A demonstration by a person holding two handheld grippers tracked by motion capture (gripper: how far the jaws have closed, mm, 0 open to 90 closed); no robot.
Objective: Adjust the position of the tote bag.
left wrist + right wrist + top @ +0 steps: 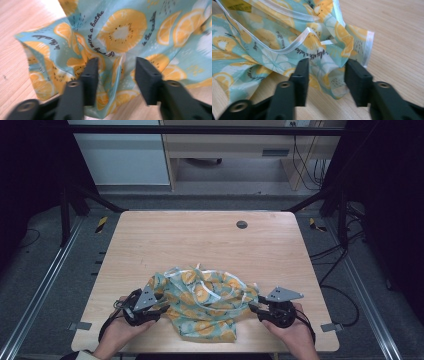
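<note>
So the left gripper point(159, 309) sits at the left edge of the crumpled cloth point(207, 307), jaws apart with a fold between them, not pinched yet. The cloth's thin, soft, teal with orange slices and a shiny white hem, heaped near the desk point(200, 240) front. The right gripper point(254, 307) matches it: jaws apart around a corner. Next, I'd guess: both clamp, then spread it.

A light wooden table point(210, 240) carries a crumpled lemon-print cloth point(207, 302) near its front edge
</note>
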